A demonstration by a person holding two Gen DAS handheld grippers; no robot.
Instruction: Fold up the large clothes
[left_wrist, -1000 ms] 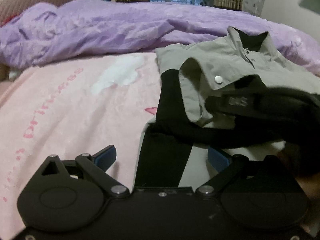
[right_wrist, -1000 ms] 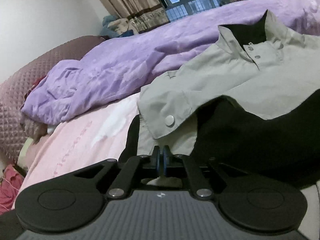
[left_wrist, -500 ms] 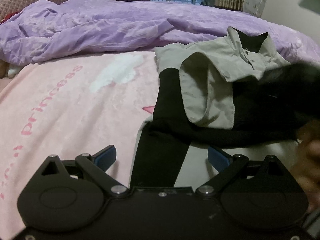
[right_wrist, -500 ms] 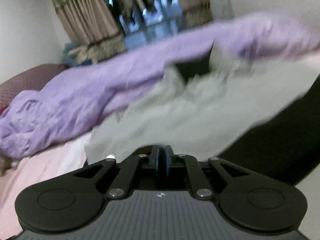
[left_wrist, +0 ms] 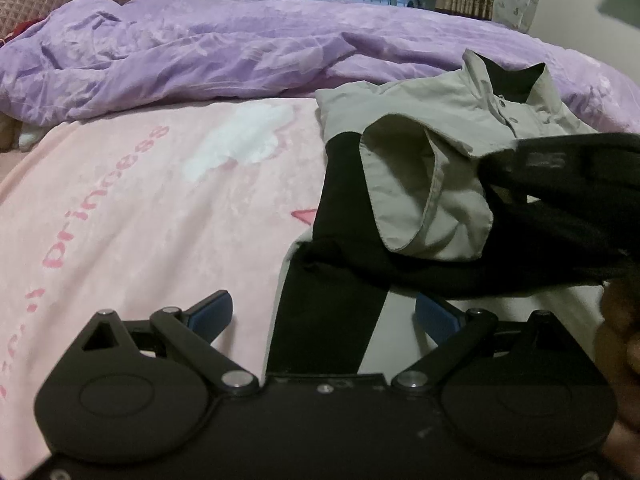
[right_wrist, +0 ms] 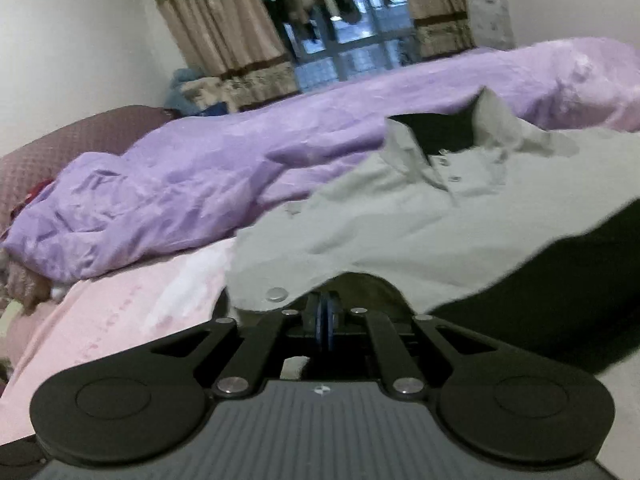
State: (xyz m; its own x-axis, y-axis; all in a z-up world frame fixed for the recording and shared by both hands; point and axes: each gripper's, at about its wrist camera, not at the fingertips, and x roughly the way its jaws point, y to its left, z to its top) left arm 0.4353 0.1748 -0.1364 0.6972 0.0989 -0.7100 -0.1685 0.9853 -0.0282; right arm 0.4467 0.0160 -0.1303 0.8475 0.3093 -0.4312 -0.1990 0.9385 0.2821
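Two grippers are over the bed, both aimed at a grey and black jacket (left_wrist: pixel 452 120) that lies on the pink blanket (left_wrist: pixel 132 208), close against the heaped purple duvet (left_wrist: pixel 224 52). The jacket's collar (right_wrist: pixel 436 140) stands open toward the window (right_wrist: pixel 352 52), showing its black lining and a row of snaps down the front.

The left gripper (left_wrist: pixel 324 312) hangs low at the near edge of the jacket with its blue-tipped fingers (left_wrist: pixel 212 310) spread wide, one over the pink blanket, the other over the pale hem, a black panel of the jacket between them. It grips nothing.

The right gripper (right_wrist: pixel 326 312) has its blue pads pressed together on the grey cuff (left_wrist: pixel 416 196) of a sleeve, right beside a silver snap (right_wrist: pixel 278 293). From the left camera that cuff shows as an open, curled mouth of fabric raised off the jacket's body, with the black part of the sleeve trailing across to the right. The right gripper's dark body is a blur there.
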